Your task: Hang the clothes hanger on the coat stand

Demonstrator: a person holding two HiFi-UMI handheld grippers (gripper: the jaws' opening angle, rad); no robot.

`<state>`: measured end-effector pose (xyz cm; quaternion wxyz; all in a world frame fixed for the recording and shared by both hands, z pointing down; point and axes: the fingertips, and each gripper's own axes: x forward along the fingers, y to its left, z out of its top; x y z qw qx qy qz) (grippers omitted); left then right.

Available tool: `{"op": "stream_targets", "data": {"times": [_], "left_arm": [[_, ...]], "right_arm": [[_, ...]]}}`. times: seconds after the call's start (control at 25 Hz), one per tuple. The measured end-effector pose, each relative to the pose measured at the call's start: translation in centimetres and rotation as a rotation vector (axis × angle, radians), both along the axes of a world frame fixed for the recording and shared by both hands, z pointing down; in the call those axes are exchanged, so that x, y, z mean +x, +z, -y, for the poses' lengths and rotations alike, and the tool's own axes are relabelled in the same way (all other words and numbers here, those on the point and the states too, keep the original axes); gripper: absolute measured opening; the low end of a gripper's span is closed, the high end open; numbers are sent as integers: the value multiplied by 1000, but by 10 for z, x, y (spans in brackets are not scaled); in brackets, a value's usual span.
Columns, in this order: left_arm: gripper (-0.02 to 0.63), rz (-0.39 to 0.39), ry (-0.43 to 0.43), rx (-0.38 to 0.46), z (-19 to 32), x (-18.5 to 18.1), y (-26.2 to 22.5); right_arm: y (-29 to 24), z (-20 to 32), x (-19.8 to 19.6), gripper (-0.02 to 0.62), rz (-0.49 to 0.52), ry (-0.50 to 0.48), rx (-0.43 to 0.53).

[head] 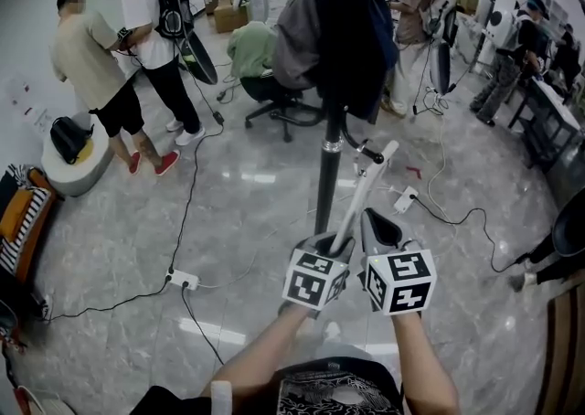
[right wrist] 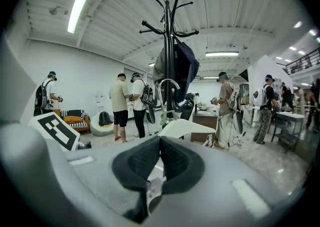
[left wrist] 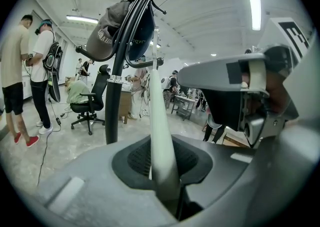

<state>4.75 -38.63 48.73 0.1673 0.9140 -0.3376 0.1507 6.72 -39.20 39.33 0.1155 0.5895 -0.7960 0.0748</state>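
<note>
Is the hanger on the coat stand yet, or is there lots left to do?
Not yet. Picked up already: the left tool is clamped on the white hanger. Now it is held up beside the coat stand pole. Left to do: lift it and hook it onto a branch up top, then let go.

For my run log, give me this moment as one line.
stage: hanger held near coat stand | left gripper: jaws shut on hanger | right gripper: jaws shut, empty | hanger: not yet hung
</note>
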Motion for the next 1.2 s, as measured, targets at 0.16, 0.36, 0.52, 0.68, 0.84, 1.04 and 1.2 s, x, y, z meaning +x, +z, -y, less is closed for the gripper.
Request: {"op": "stream_targets", "data": {"times": [0.16,0.36,0.52,0.68,0.84,1.04,1.2], "left_arm": [[71,7,-11,-4,9,-1,5],[71,20,-26,-8,17,-4,7],[71,29,-31,-19,24,-5,13],[71,37,-35,-30,31,-2,19],[71,50,-37,-40,40,2,28],[71,64,-38,-57,45,6,36],[71,73,-41,-66,49,10,42]], "right_arm": [[3,9,-1,0,-2,-12,-1],[6,17,-2,1,-1,-23,-11],[8,24,-2,0,0,-28,-18],[12,32,1,0,1,-32,-25],[19,40,4,0,5,-36,-37],[19,47,9,1,4,-40,-42],[22,51,12,0,4,-46,-49]]}}
